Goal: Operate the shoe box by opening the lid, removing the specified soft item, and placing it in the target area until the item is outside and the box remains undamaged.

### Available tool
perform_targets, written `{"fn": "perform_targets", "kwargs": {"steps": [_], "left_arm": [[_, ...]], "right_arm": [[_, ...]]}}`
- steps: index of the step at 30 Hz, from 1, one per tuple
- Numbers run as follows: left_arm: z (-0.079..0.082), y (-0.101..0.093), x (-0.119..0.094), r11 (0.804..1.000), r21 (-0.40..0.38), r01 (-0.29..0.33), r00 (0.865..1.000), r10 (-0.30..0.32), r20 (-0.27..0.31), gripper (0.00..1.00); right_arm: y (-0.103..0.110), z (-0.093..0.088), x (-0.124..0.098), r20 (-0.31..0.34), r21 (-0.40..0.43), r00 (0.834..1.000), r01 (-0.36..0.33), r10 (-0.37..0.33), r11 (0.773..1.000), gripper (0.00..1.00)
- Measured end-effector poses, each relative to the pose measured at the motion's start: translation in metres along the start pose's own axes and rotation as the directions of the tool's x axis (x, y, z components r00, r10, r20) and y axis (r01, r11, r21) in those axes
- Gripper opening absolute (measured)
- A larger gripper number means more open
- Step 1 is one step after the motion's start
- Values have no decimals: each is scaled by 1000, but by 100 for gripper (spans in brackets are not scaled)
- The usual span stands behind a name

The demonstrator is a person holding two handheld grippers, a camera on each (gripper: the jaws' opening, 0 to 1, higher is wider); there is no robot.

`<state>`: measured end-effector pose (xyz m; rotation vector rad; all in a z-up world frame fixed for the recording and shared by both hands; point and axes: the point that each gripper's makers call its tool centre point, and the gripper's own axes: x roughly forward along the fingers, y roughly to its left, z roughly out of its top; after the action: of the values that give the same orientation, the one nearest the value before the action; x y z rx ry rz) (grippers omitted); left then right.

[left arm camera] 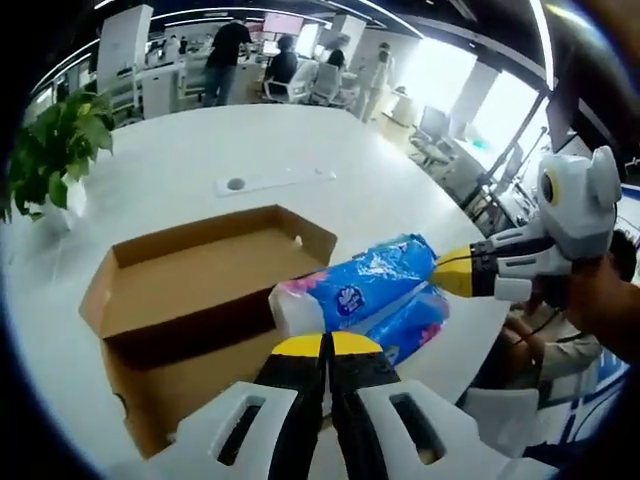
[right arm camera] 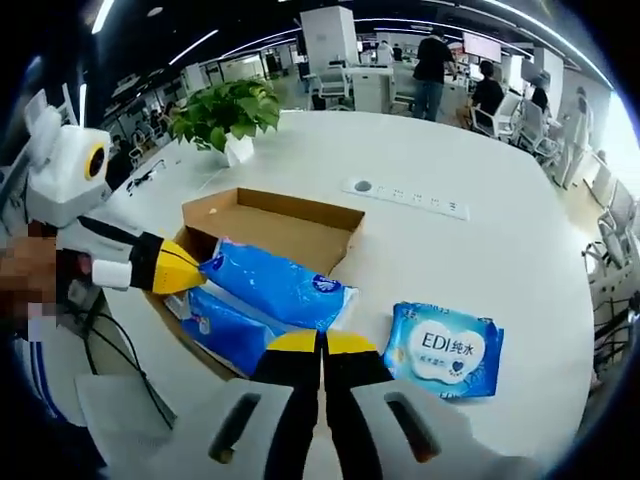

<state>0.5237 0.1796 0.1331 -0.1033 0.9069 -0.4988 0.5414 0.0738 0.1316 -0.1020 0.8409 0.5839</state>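
Here both grippers' fingers (left arm camera: 300, 352) meet — blue tissue pack (left arm camera: 350, 290) just beyond, over shoe box (left arm camera: 190, 280).

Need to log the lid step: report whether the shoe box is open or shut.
Open. The shoe box has its lid folded back flat on the white table, brown interior exposed, with blue tissue packs lying over its edge.

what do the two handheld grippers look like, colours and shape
Both match: the left gripper and right gripper have black jaws capped with yellow tips, set in white slotted bodies. Seen from the side, each carries a white housing ringed in yellow.
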Motion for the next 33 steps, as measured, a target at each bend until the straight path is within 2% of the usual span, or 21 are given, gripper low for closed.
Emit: {"fn": "perform_targets", "kwargs": {"steps": [13, 20, 33], "left_arm": [[11, -42, 21, 998, 46, 44, 999, -44, -15, 0], [16, -67, 39, 995, 64, 76, 997, -75, -29, 0], [22, -103, 72, 989, 90, 120, 991, -115, -63, 0]], "right_arm": [[-41, -11, -22, 15, 35, 999, 41, -42, 999, 0], [-67, -22, -31, 11, 58, 998, 64, -65, 996, 0], [-113, -38, -41, 5, 102, 995, 95, -96, 990, 0]]}}
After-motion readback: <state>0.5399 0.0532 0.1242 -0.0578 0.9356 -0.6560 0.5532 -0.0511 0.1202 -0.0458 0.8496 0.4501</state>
